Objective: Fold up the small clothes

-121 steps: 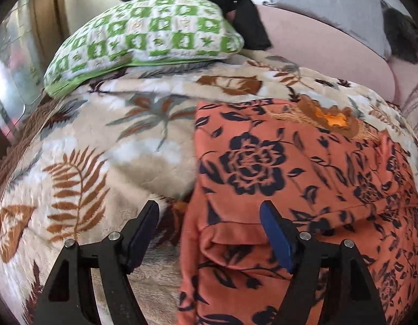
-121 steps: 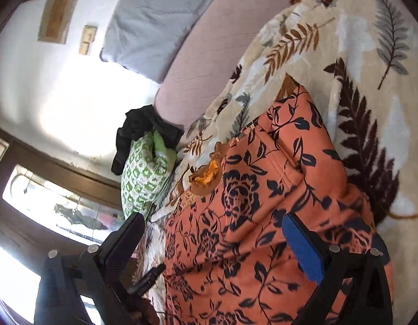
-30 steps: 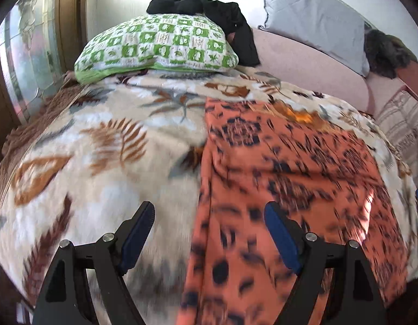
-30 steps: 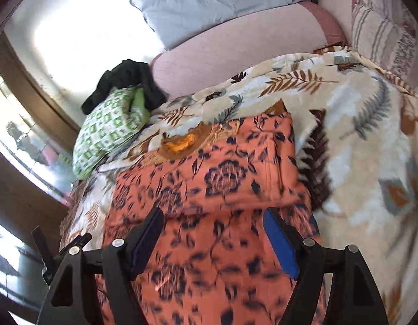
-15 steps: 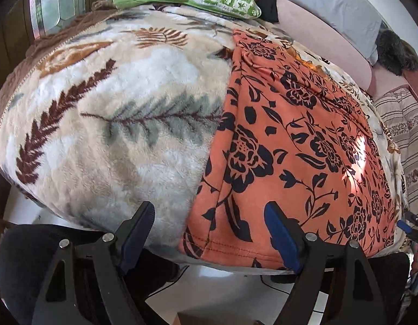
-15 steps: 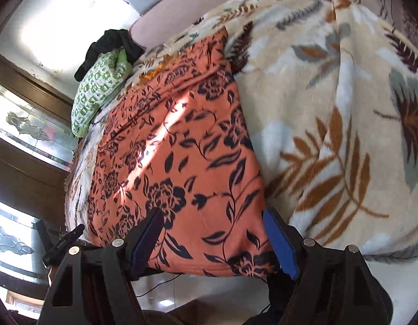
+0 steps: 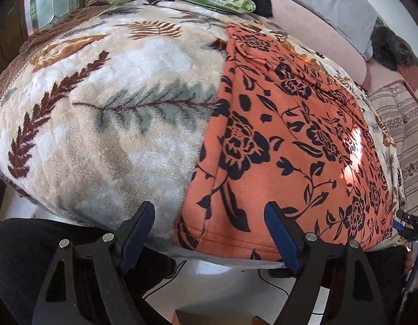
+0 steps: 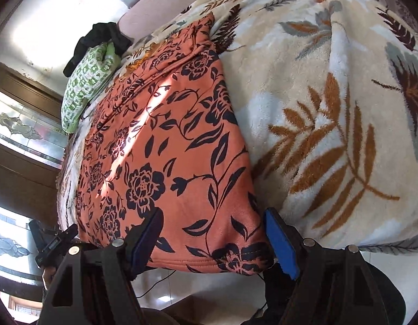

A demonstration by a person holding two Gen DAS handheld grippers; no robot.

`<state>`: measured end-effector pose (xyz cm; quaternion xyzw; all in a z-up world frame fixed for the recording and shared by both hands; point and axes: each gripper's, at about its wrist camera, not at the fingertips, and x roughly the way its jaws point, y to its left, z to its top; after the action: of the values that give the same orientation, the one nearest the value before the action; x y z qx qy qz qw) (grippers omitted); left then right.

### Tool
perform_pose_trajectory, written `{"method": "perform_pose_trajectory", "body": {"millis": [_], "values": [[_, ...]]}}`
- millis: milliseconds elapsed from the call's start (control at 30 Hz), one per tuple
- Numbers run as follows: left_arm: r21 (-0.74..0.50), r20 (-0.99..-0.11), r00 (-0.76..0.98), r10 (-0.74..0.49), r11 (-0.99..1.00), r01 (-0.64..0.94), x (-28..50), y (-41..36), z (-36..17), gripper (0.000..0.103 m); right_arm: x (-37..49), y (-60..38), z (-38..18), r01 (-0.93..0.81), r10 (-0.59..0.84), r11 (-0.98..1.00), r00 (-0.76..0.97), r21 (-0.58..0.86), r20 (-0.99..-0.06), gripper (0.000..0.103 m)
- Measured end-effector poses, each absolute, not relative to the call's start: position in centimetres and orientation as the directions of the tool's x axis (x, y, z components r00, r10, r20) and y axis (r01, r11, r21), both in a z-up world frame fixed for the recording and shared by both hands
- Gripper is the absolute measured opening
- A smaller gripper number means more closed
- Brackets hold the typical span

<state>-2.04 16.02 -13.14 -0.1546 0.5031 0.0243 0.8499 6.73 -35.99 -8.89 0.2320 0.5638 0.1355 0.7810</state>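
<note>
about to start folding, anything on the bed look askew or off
Nothing damaged or spilled. The orange floral garment lies mostly flat on the leaf-print blanket, but its near hem hangs past the bed edge, and its far end is rumpled.

Orange floral garment (image 7: 284,140) flat on blanket (image 7: 114,135)

The orange floral garment (image 7: 279,140) drapes over the bed's near edge; its underside there is hidden. Its far collar end is too foreshortened to read. The black clothing (image 8: 100,38) behind the green pillow (image 8: 84,86) is partly hidden. The right gripper (image 7: 409,230) is cut off by the frame's edge.
</note>
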Motion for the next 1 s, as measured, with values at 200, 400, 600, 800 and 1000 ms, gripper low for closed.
{"method": "perform_pose_trajectory", "body": {"millis": [200,400,600,800,1000], "values": [[-0.211,-0.877,0.469,-0.104,0.961,-0.181,-1.8,15.5,-13.9,0.031,6.6,-36.2,-8.6,0.044,0.455,0.870,0.308,0.491,-0.835,0.072],[-0.213,-0.878,0.467,-0.107,0.960,-0.181,-1.7,15.2,-14.0,0.055,7.3,-36.4,-9.9,0.050,0.456,0.875,0.253,0.482,-0.853,0.063],[-0.190,-0.879,0.465,-0.104,0.971,-0.143,-1.7,14.3,-14.0,0.014,6.8,-35.3,-9.9,0.004,0.451,0.886,0.228,0.464,-0.863,0.021],[-0.196,-0.880,0.461,-0.110,0.970,-0.142,-1.6,14.2,-14.2,0.012,6.9,-36.4,-10.8,0.090,0.454,0.871,0.229,0.483,-0.861,0.021],[-0.185,-0.883,0.455,-0.113,0.976,-0.118,-1.1,13.4,-14.3,0.039,7.2,-35.9,-10.7,0.066,0.500,0.851,0.203,0.521,-0.842,0.060]]}}
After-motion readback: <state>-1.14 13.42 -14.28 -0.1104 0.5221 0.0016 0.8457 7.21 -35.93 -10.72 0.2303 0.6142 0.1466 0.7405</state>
